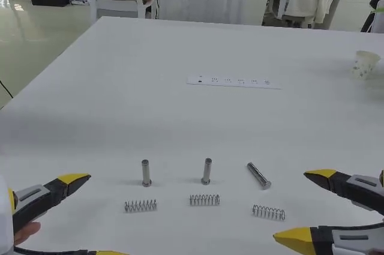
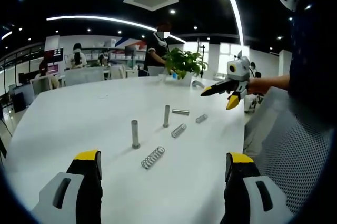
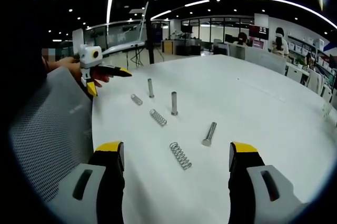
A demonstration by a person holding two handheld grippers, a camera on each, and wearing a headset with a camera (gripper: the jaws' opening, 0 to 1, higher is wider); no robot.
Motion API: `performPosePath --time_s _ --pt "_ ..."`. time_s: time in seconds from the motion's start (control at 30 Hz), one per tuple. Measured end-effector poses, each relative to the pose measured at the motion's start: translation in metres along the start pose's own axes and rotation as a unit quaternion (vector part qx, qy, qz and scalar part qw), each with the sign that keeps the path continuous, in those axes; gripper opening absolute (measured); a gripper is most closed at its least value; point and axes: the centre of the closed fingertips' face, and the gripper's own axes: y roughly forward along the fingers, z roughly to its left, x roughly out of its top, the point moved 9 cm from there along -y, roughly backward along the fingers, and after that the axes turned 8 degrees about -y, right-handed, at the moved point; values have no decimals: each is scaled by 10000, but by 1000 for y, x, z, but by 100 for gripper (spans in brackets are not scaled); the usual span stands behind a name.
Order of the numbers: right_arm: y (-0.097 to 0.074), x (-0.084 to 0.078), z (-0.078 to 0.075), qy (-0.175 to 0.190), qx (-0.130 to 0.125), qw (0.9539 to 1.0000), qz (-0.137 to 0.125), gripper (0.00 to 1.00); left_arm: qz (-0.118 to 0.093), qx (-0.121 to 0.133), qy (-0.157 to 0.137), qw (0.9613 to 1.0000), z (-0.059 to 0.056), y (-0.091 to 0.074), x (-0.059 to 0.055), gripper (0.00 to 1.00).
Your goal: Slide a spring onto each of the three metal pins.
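Hovering left hand-held gripper (image 1: 93, 215) at 8 o'clock, right hand-held gripper (image 1: 298, 206) at 4, both spread.
Springs (image 1: 204, 199) loose on table (image 1: 192, 117); two pins (image 1: 145, 173) upright, one flat.

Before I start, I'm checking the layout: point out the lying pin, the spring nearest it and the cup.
lying pin (image 1: 258, 175), head view, mid-shaft.
nearest spring (image 1: 268, 212), head view, middle coils.
cup (image 1: 365, 64), head view, side wall.
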Motion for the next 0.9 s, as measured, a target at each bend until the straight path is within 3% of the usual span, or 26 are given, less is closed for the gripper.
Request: performPosePath --time_s 0.9 --pt "2 -4 -7 -10 32 10000 92 81 54 -34 8 10000 1 6 1 95"
